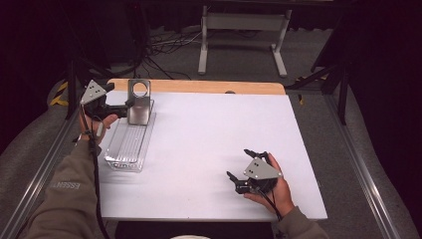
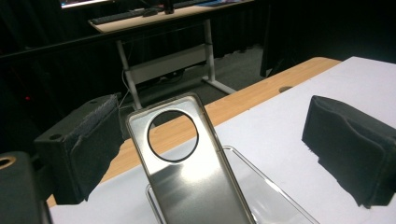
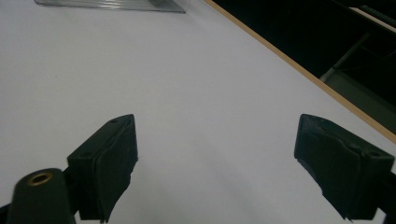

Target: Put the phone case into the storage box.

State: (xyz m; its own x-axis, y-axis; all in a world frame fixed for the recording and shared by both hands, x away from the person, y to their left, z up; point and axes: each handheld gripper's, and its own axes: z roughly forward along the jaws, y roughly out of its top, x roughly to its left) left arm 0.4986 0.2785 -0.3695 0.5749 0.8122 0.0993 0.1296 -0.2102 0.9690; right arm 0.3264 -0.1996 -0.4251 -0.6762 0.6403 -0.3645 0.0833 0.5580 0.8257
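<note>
Right, big to small. My table [image 1: 209, 149] has a white top with a wooden strip along its far edge. At far left a clear ribbed plastic tray [image 1: 130, 143] lies flat on it, long side running away from me.

Standing at the tray's far end is a translucent smoky phone case [image 1: 139, 102], upright and leaning back a bit, round camera cutout at the top. In the left gripper view the case [image 2: 191, 172] sits right between my jaws, its base inside the tray's rim [image 2: 261, 172].

My left gripper [image 1: 130, 103] is at the case, held at the table's far left corner. Jaws spread wide, one pad [image 2: 81, 149] each side of the case, neither touching it as far as I can see.

My right gripper [image 1: 246, 163] is well apart from all that, low over bare tabletop near the front right, pointing left. Jaws wide apart, nothing between them, only white surface [image 3: 196, 93] ahead.
</note>
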